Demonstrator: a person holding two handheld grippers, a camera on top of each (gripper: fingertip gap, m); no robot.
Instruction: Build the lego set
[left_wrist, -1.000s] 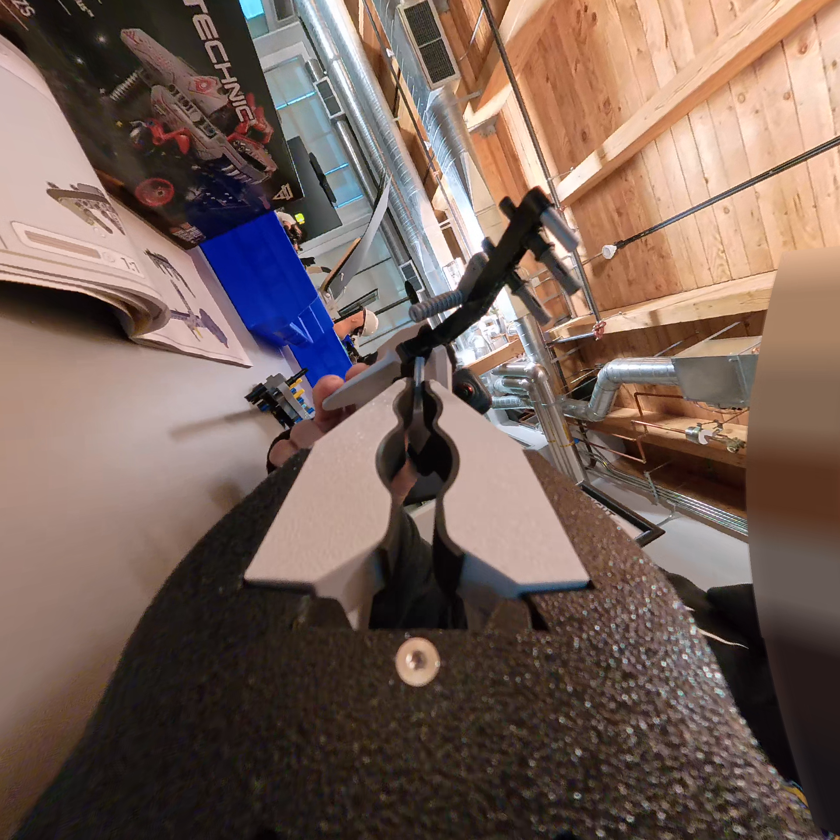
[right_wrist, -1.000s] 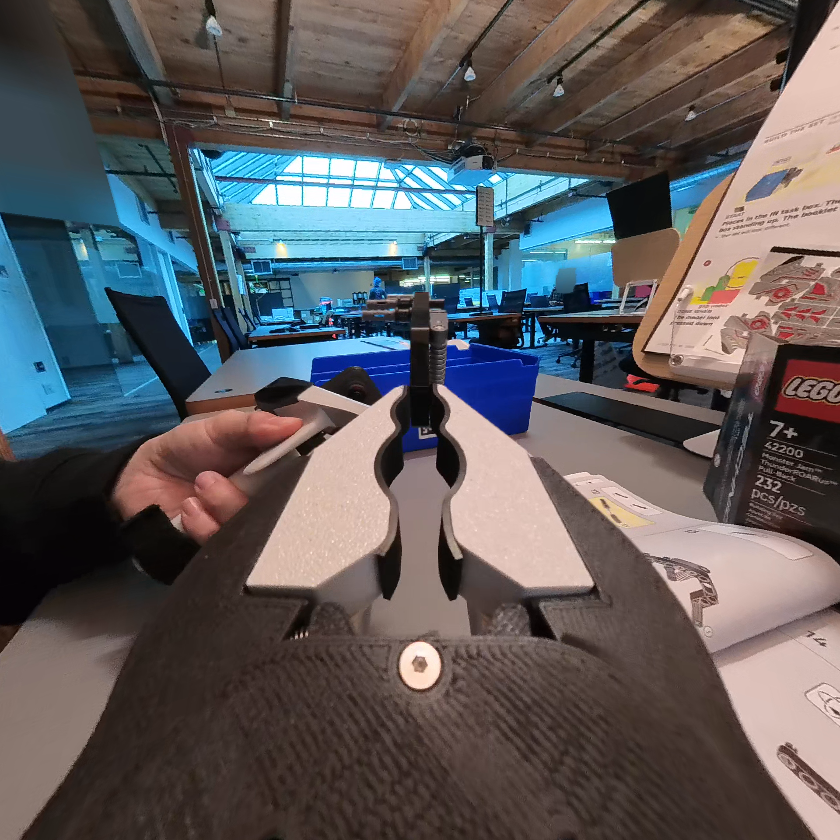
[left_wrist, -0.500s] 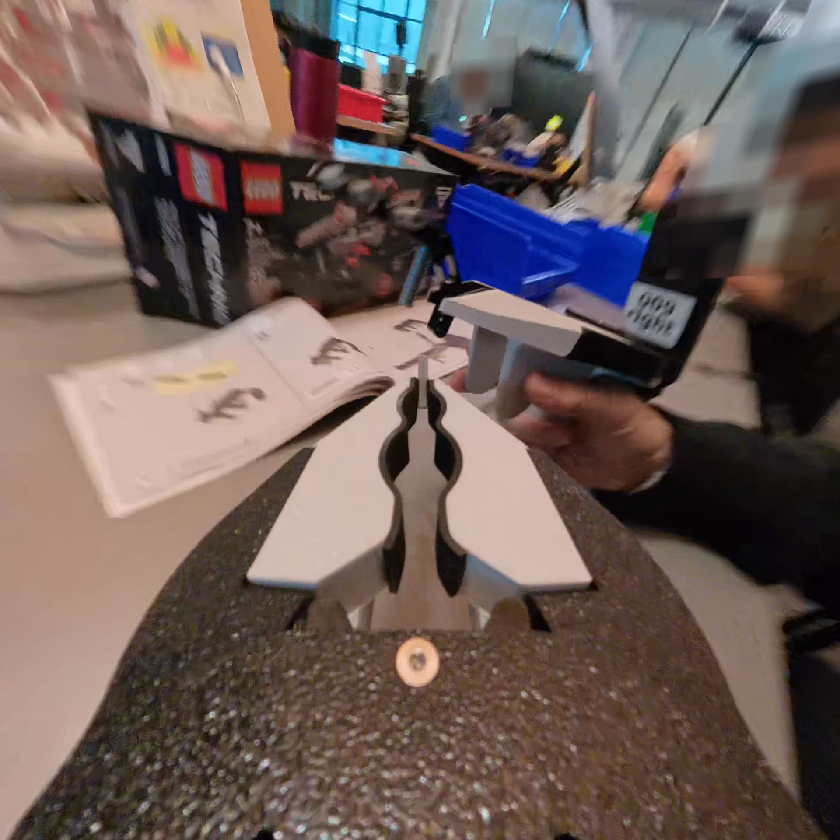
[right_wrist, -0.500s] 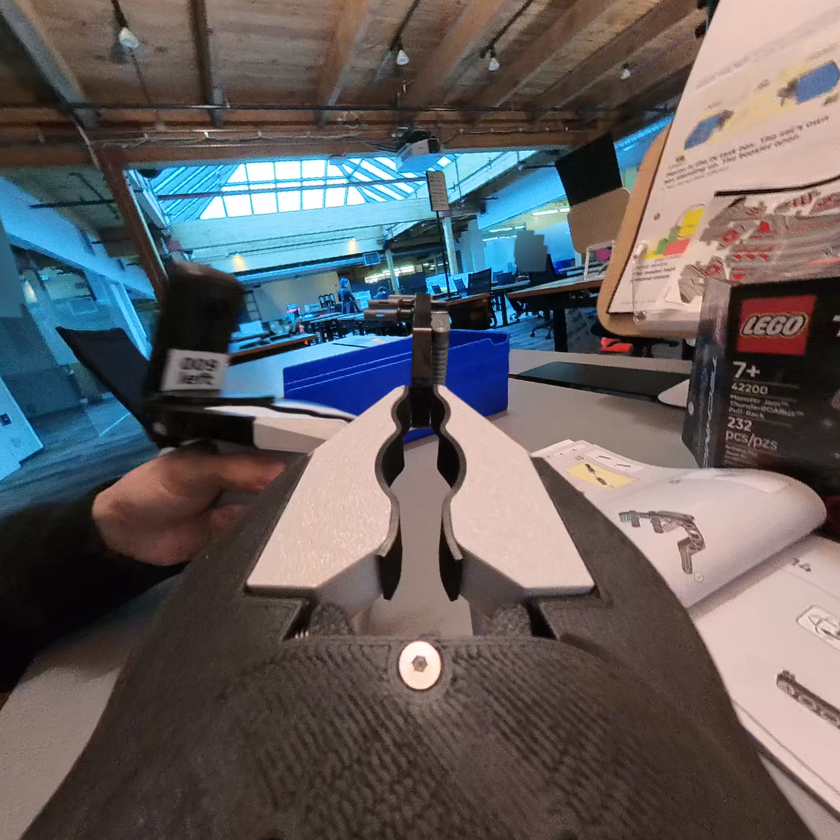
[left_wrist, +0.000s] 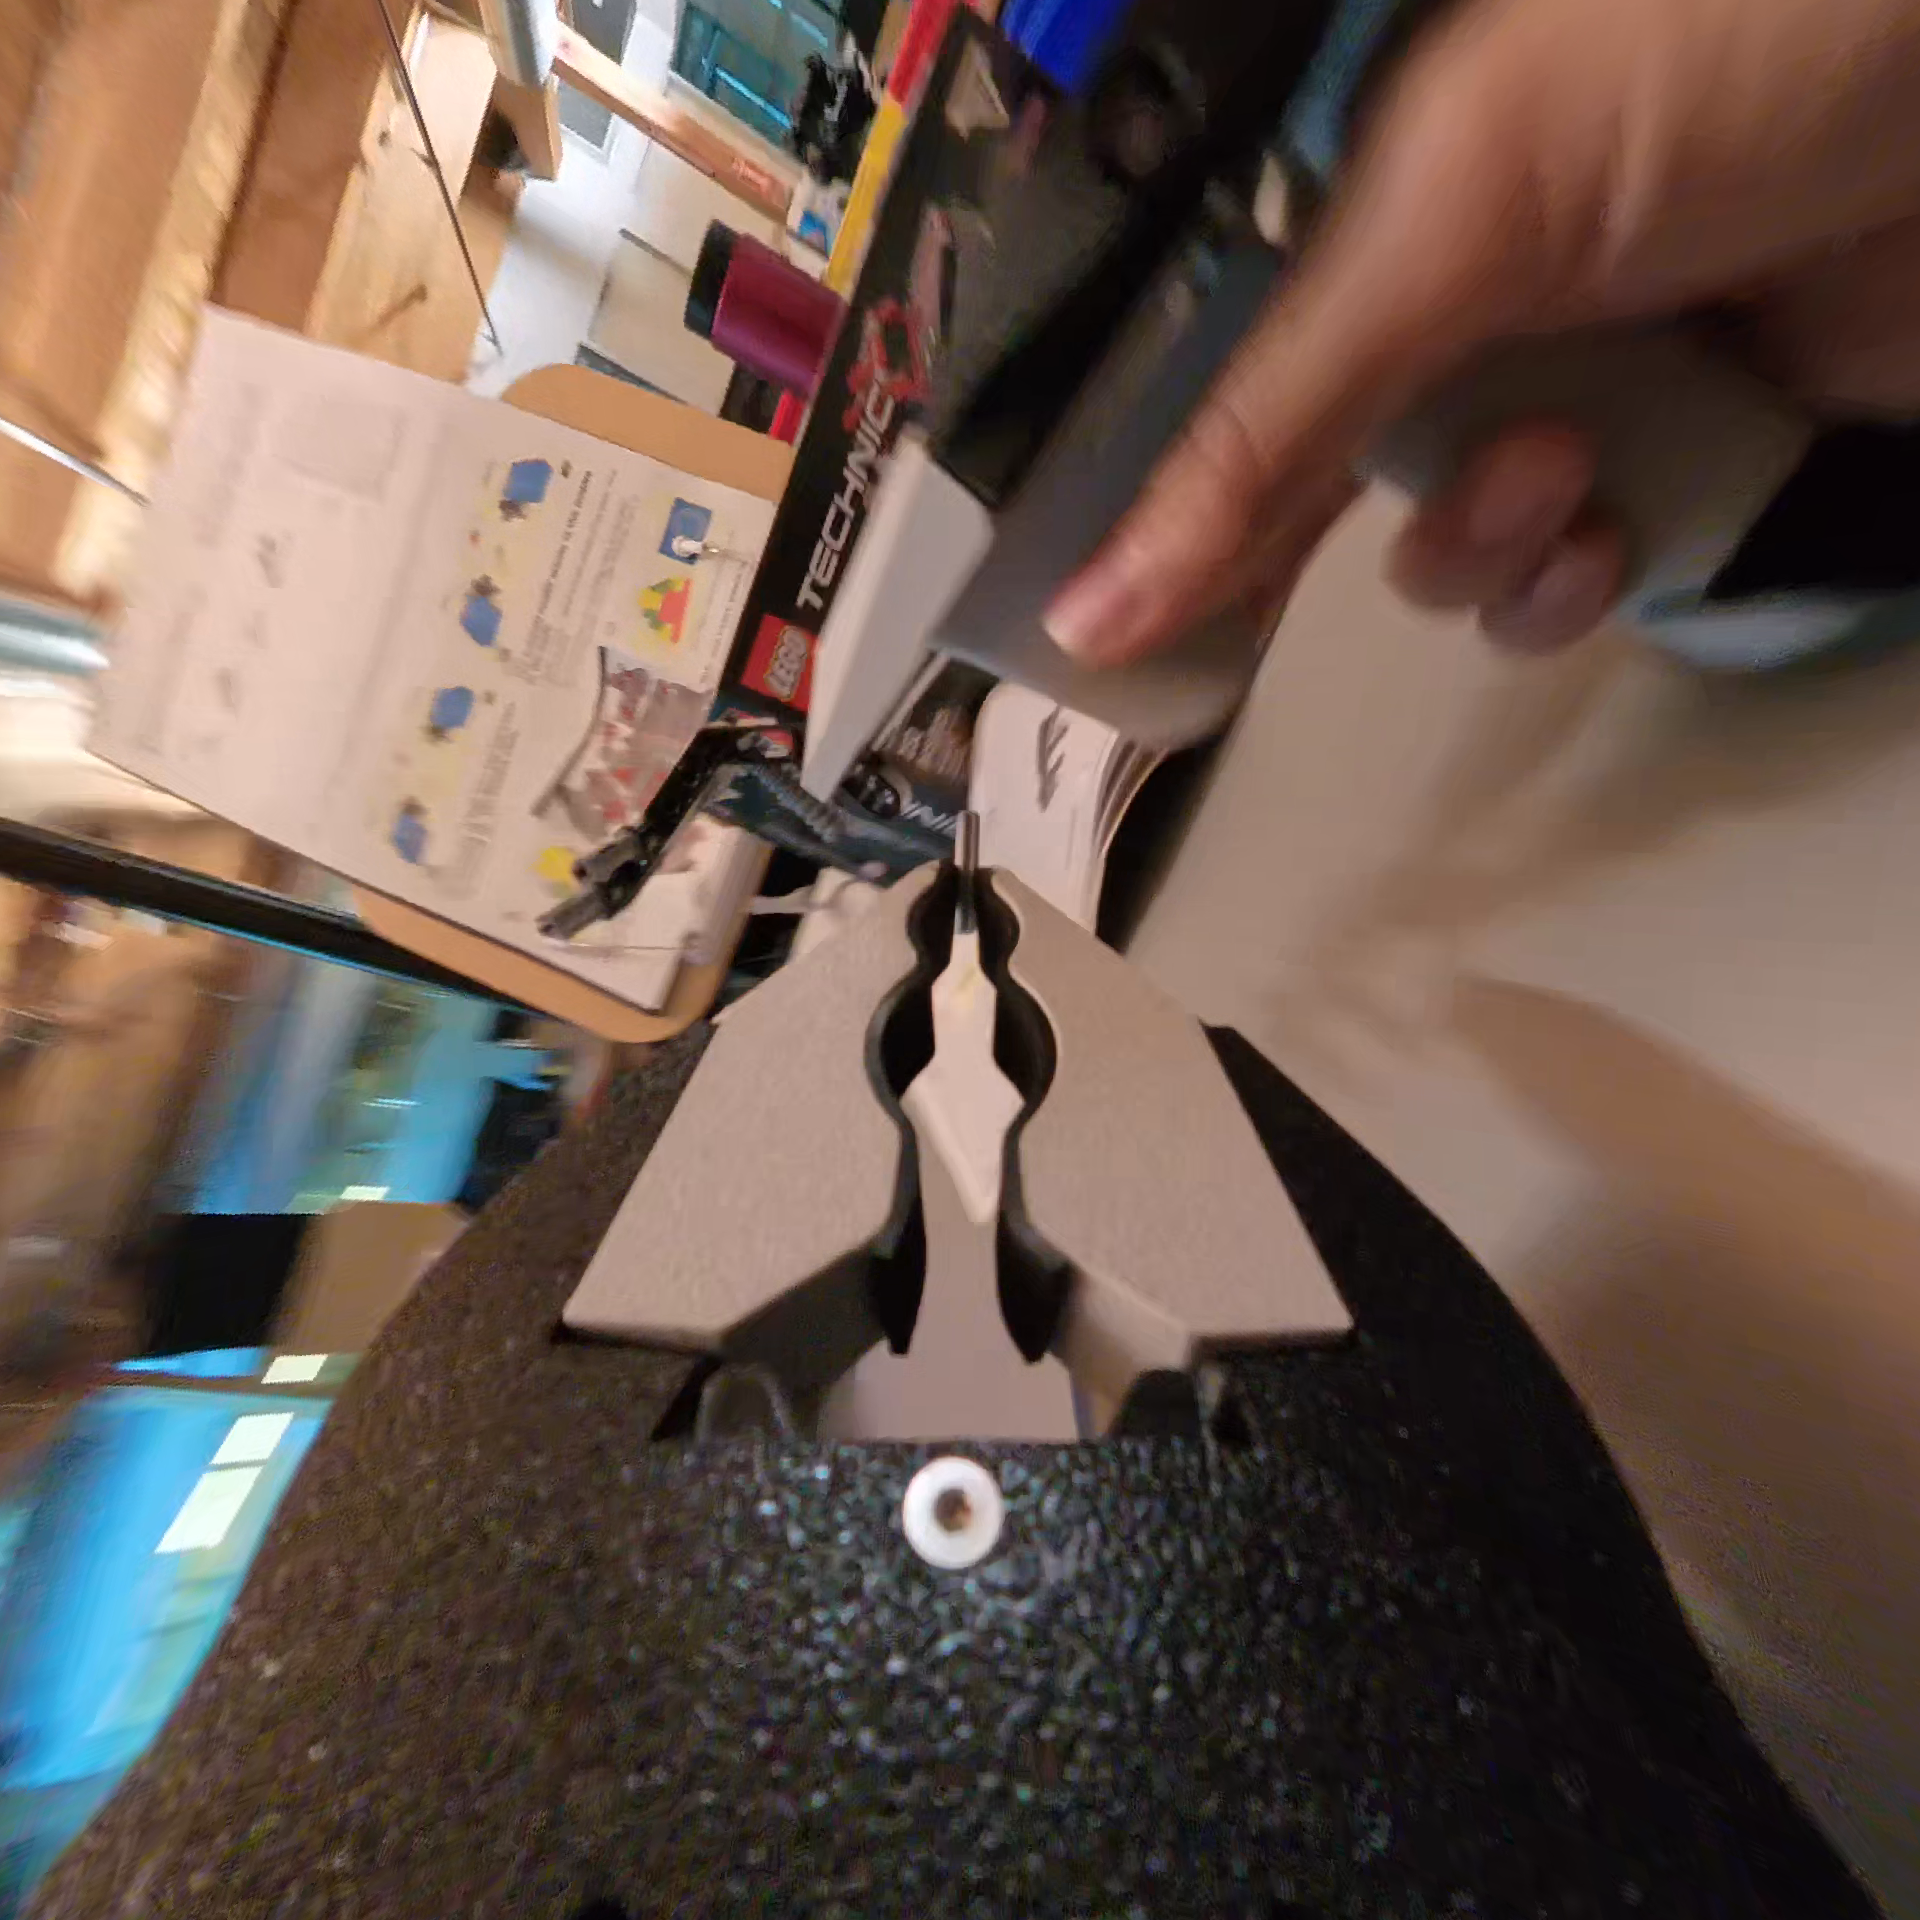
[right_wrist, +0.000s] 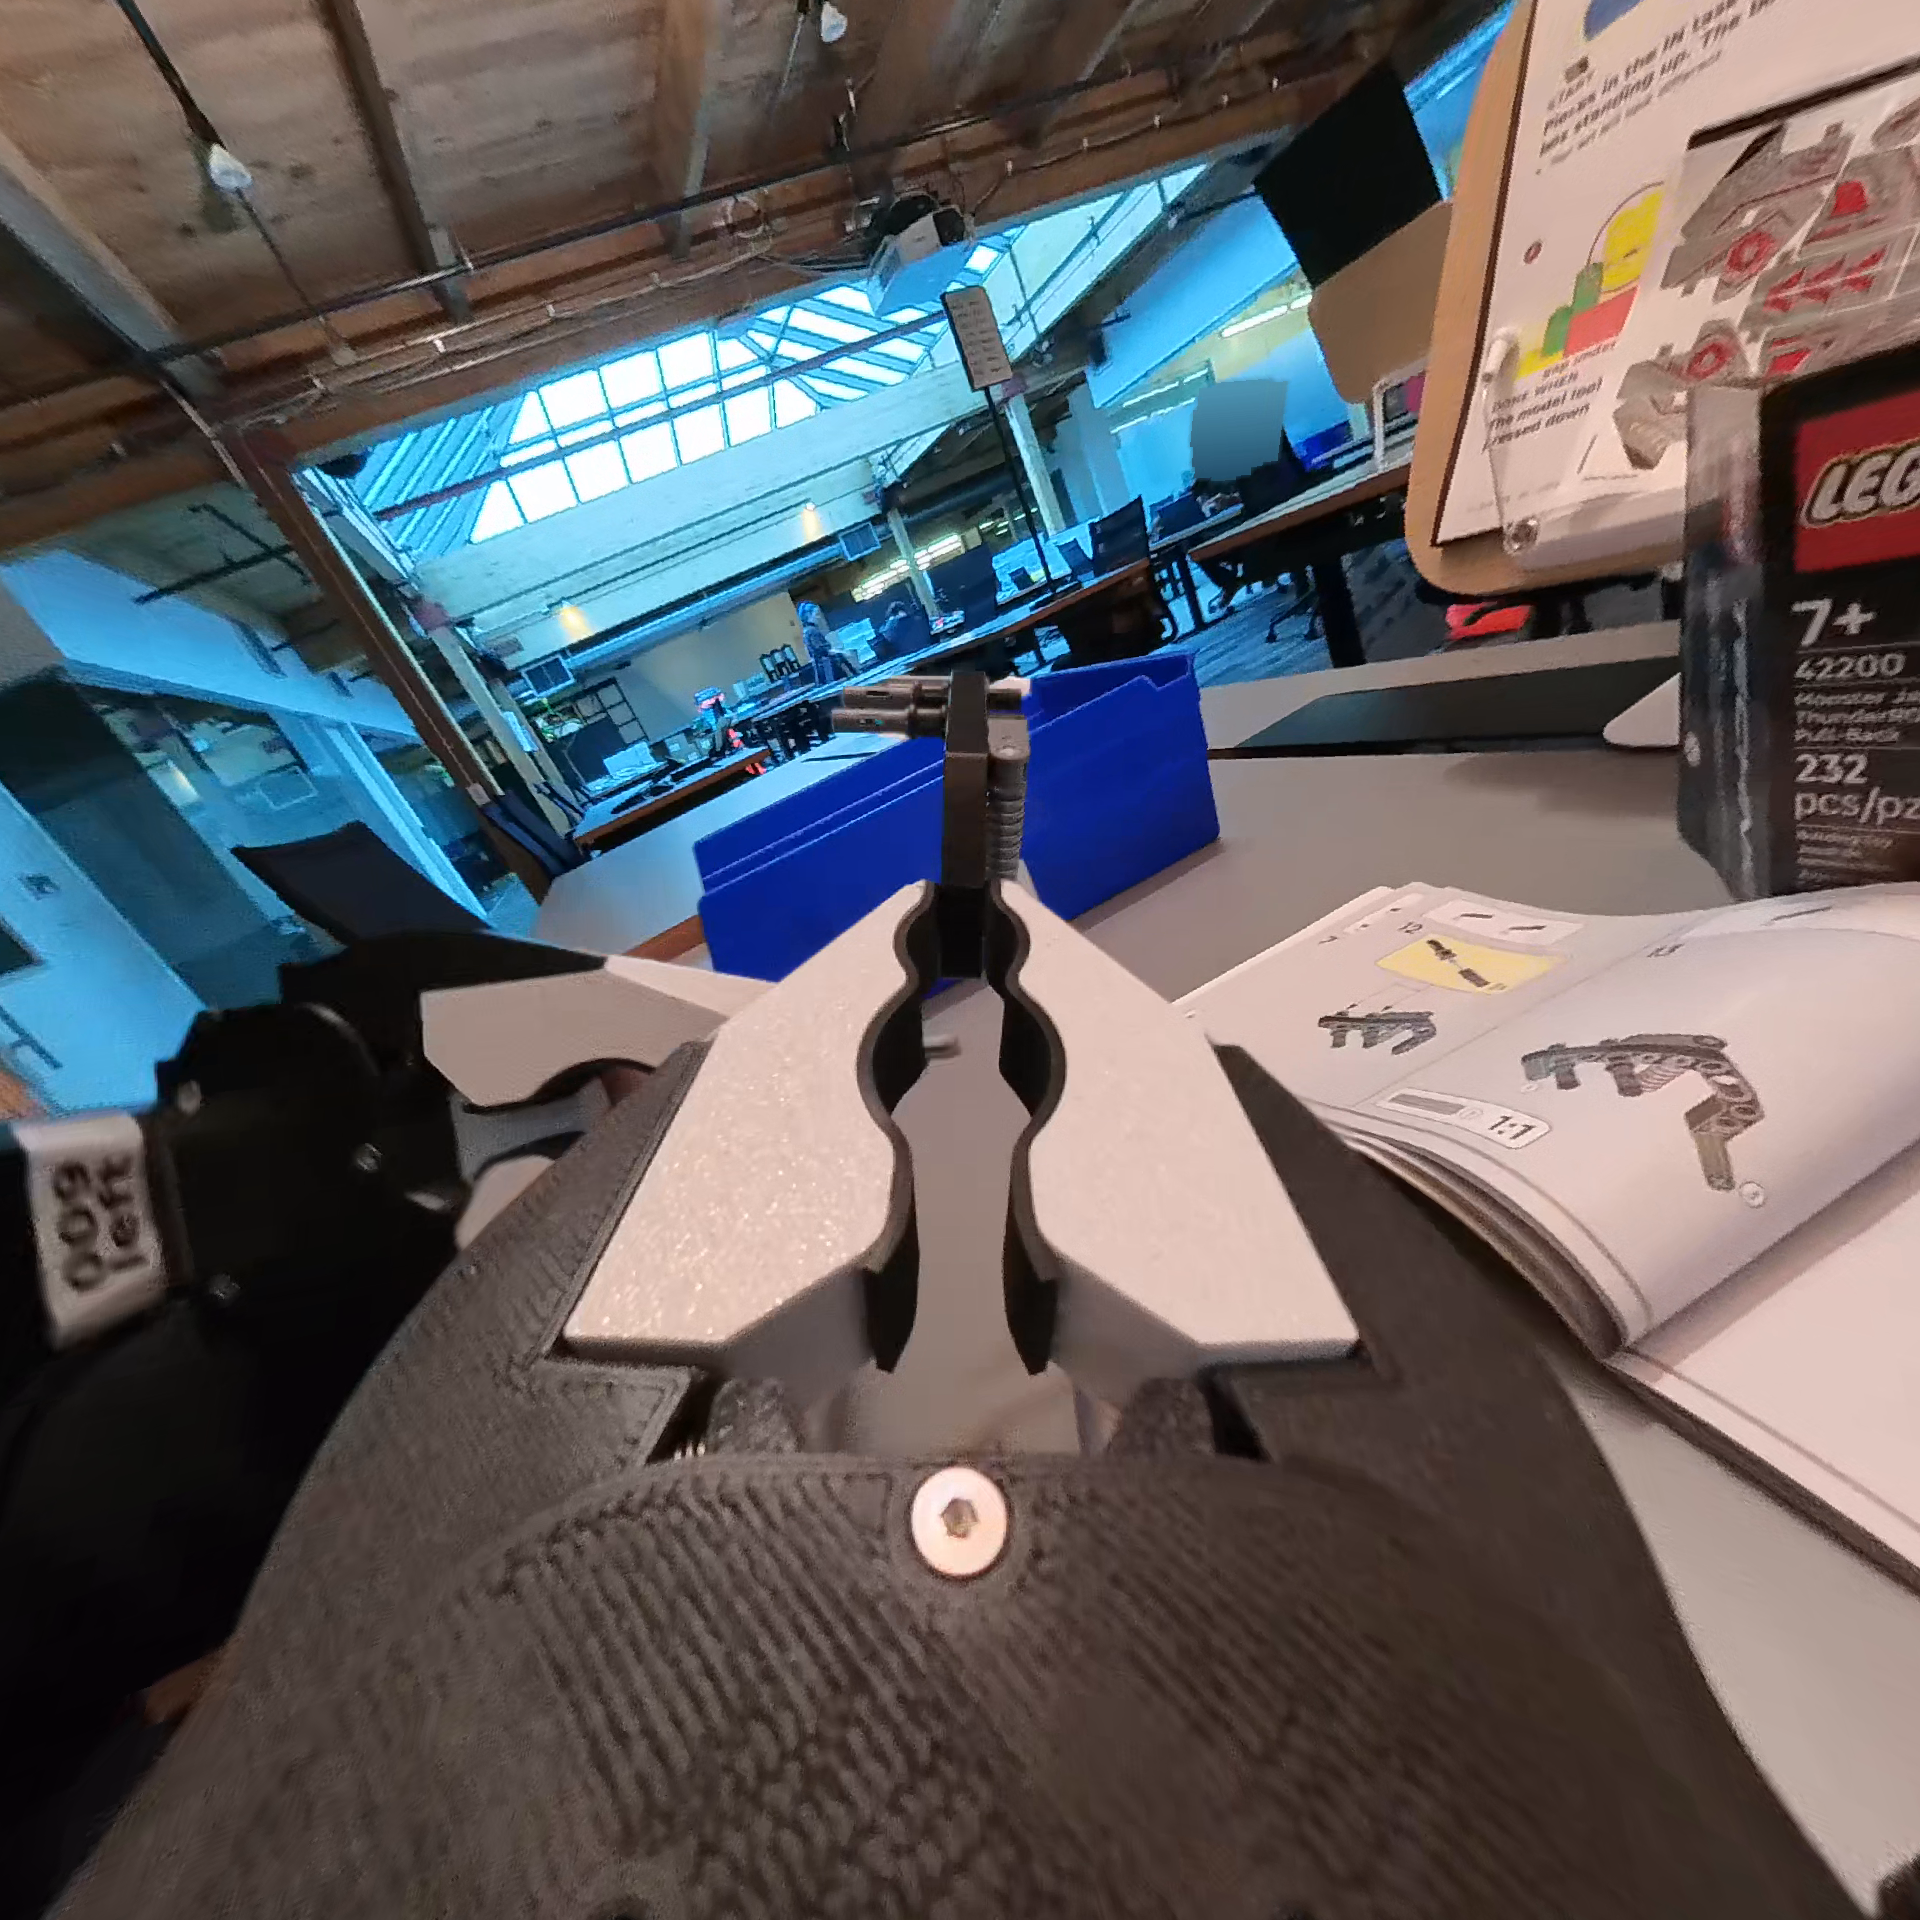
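Note:
My right gripper (right_wrist: 961, 904) is shut on a black lego assembly (right_wrist: 966, 769) with a grey ribbed part and black pins at its top, held upright above the grey table (right_wrist: 1351, 821). My left gripper (left_wrist: 966, 883) is shut on a thin grey axle (left_wrist: 968, 847) that sticks out past its tips. The left wrist view is blurred and tilted. It shows the right gripper's finger (left_wrist: 883, 603), held by a hand (left_wrist: 1455, 260), with the black assembly (left_wrist: 665, 821) just left of my axle. The left gripper's fingers (right_wrist: 540, 1023) lie low at the left in the right wrist view.
An open instruction booklet (right_wrist: 1558, 1039) lies on the table at the right, with the black lego box (right_wrist: 1829, 665) behind it. A wooden board with a printed sheet (right_wrist: 1558, 312) stands further back. A blue bin (right_wrist: 1101, 758) sits straight ahead. A maroon cup (left_wrist: 769, 312) stands beyond the box. Both grippers' tips are close together, under 4 cm apart.
My left gripper has swung round and tilted, keeping the grey axle, and now points near the black assembly. My right gripper has tipped slightly and still holds the assembly.

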